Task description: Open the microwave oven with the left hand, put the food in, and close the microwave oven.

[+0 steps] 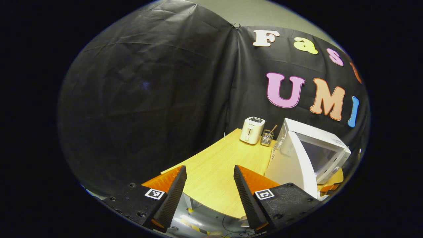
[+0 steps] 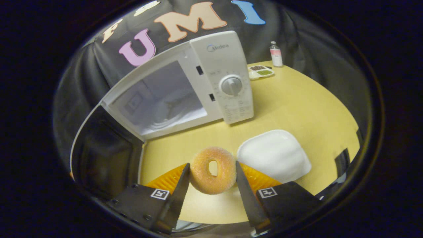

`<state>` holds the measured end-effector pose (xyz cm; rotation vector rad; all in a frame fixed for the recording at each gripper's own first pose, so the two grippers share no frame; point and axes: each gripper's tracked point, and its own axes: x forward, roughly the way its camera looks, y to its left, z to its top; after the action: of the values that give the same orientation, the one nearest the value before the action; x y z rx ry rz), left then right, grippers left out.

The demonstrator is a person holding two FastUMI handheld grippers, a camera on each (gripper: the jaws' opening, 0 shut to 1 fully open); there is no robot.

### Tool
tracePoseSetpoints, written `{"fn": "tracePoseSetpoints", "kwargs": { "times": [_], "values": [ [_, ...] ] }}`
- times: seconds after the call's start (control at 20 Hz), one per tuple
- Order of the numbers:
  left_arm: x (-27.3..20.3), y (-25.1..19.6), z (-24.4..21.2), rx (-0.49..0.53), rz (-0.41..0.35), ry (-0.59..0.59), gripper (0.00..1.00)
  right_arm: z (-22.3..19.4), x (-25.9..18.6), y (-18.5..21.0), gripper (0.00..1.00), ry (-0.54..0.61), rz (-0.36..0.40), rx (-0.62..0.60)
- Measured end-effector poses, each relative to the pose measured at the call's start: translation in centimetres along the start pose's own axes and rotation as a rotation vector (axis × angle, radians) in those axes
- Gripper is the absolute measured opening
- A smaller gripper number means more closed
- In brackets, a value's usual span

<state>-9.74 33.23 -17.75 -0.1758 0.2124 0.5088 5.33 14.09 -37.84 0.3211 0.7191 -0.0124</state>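
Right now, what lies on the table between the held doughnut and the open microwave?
In the right gripper view, only bare yellow wooden table lies between the sugared ring doughnut, gripped by the right tongs, and the open white microwave oven.

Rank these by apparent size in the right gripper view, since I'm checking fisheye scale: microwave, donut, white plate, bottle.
1. microwave
2. white plate
3. donut, though it is held nearest the camera in the right gripper, so it looks enlarged
4. bottle, farthest away
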Motion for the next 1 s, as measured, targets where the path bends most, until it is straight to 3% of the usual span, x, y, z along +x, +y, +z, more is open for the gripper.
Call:
{"fn": "tracePoseSetpoints", "kwargs": {
  "times": [0.25,0.4,0.65,1.0],
  "values": [
    [1.4,-1.3,0.4,0.019,-0.046,0.006,0.84,1.1,2.3,7.2,0.76,-0.06,0.136,0.07],
    [2.2,-1.9,0.3,0.033,-0.079,0.025,0.84,1.9,4.5,10.7,0.76,-0.081,0.174,0.12],
    [3.5,-0.9,-1.2,0.019,-0.077,0.101,0.84,4.4,8.4,14.1,0.75,-0.16,0.183,0.212],
    [4.0,1.3,-2.3,0.048,-0.04,0.145,0.84,7.2,13.6,14.6,0.75,-0.233,0.11,0.329]
  ]
}}
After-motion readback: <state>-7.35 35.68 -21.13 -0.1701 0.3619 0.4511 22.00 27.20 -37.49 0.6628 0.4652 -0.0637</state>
